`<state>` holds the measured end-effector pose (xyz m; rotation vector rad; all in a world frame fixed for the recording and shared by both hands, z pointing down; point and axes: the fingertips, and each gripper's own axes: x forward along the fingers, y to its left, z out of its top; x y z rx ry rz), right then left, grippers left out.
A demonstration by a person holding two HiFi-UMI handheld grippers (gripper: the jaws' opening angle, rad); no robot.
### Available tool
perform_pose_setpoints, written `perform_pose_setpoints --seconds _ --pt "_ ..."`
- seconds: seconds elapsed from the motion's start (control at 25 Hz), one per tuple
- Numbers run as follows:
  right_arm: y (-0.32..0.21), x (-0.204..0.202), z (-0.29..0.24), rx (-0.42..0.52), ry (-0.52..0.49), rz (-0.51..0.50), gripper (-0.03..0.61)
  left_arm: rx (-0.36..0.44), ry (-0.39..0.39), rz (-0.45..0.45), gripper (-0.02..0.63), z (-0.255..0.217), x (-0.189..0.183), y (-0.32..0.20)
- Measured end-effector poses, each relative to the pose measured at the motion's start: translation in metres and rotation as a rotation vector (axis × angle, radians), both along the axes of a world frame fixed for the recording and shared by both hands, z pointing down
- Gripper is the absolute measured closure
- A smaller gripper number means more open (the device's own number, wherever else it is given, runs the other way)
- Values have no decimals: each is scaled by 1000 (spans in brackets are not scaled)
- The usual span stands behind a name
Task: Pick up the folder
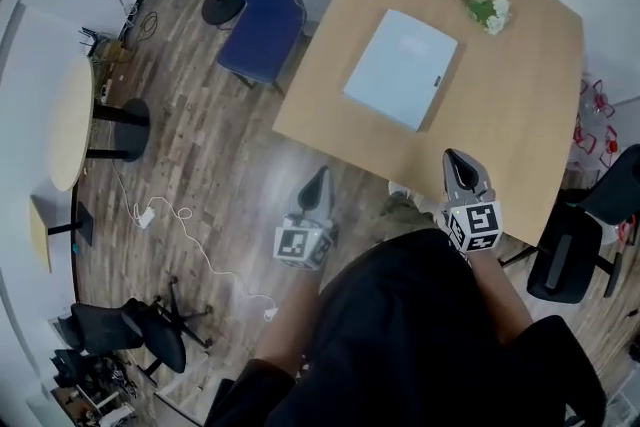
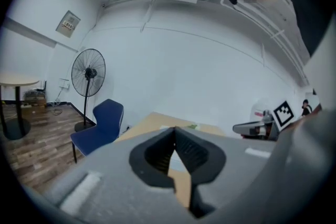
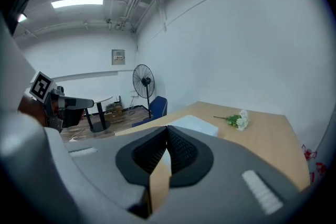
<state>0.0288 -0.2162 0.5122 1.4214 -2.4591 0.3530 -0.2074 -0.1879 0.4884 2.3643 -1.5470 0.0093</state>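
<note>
The head view looked steeply down on the surface (image 1: 520, 115) from above; both gripper views faced toward it from nearby, sharing the fan (image 2: 88, 72) and, apparently, the blue chair (image 3: 157, 105).

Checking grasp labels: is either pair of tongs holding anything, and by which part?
Nothing held. Left tongs and right tongs shut, empty; folder lies on the table.
</note>
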Motion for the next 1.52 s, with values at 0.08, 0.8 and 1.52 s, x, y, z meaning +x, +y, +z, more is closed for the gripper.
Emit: perform_pose_setpoints --seconds 0.08,0.8,1.52 --pt "-24 16 11 -23 -4 49 588 -17 -15 52 611 8 16 -30" --pt "-132 27 102 -307 -131 151 588 -178 -105 123 611 89 27 -206" --pt "-223 20 162 -459 -178 394 553 -413 -29 335 579 172 35 -343"
